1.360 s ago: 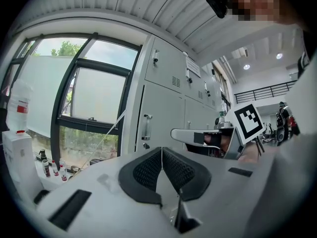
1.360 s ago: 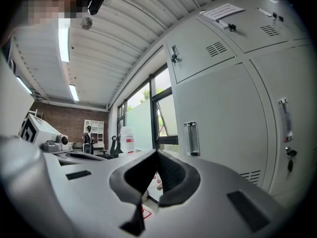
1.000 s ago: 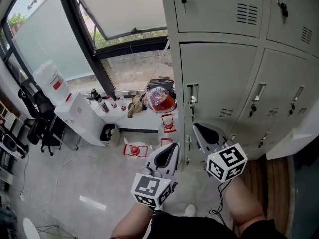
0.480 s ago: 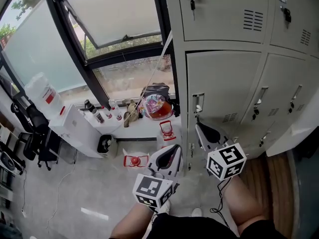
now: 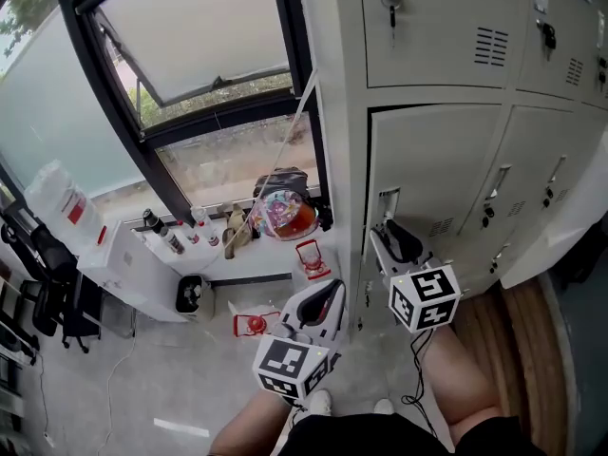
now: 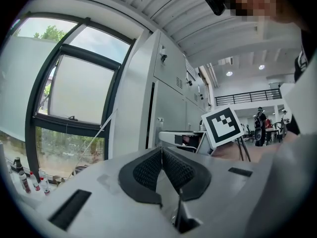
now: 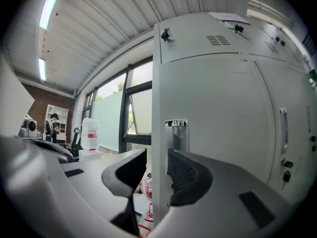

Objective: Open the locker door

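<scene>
The grey locker door (image 5: pixel 432 164) is the lower left one, with a recessed handle (image 5: pixel 389 202) at its left edge and a dark gap along its top. My right gripper (image 5: pixel 383 233) points at that edge just below the handle. Its jaws have just been opening. In the right gripper view the door (image 7: pixel 218 113) fills the right side, the handle (image 7: pixel 177 135) sits above the jaws, and the door's edge shows in the gap of my right gripper (image 7: pixel 157 165) with no pad pressing on it. My left gripper (image 5: pixel 332 291) (image 6: pixel 161 152) is shut and empty, left of the lockers.
More locker doors (image 5: pixel 541 188) with keys stand to the right and above. Left of the cabinet is a window (image 5: pixel 199 36) with a white ledge (image 5: pixel 256 250) carrying bottles and a colourful bag (image 5: pixel 283 213). Red items (image 5: pixel 252 324), a bin (image 5: pixel 190 294) and a water jug (image 5: pixel 59 207) stand lower left.
Both grippers have moved closer to the lockers. The right jaws, shut before, now stand apart at the door's handle edge. The left gripper stays shut.
</scene>
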The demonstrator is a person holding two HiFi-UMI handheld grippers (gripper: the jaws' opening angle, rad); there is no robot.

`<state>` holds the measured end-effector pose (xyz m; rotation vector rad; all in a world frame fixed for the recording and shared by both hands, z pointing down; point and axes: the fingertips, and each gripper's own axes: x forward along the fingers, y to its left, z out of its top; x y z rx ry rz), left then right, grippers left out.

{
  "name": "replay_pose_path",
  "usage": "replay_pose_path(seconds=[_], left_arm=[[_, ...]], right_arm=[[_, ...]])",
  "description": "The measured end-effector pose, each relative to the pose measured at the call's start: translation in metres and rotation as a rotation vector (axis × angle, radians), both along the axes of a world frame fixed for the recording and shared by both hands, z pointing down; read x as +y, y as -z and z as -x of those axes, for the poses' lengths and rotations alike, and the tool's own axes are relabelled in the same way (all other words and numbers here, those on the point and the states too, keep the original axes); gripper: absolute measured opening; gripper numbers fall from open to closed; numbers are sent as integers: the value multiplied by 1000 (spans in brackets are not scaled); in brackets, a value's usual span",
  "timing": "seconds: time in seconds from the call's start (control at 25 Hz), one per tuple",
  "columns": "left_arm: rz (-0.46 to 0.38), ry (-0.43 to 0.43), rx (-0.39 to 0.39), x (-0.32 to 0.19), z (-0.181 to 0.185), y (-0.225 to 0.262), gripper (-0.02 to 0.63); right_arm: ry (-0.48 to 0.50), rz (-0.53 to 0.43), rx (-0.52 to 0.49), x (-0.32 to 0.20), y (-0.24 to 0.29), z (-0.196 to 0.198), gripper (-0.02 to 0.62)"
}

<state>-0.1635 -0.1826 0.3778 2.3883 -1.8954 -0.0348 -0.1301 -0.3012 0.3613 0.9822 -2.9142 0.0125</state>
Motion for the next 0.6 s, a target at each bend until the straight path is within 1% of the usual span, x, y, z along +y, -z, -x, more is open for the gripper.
replay_pose_path(seconds=[0.08, 0.24, 0.4, 0.52, 0.6], left_arm=[[0, -16, 3, -1, 6, -1, 20], [2, -40, 12, -4, 16, -4, 20], [4, -61, 17, -7, 24, -7, 20], [12, -70, 17, -7, 32, -11, 20], [17, -78, 19, -8, 36, -13, 20]], right_arm=[[-50, -16, 19, -7, 0, 4, 200], [-114, -27, 41, -14, -1, 14, 219], [-196, -49, 58, -23, -2, 18, 224], [-262, -95, 84, -24, -4, 20, 222], [-288, -101, 77, -23, -4, 19, 222]])
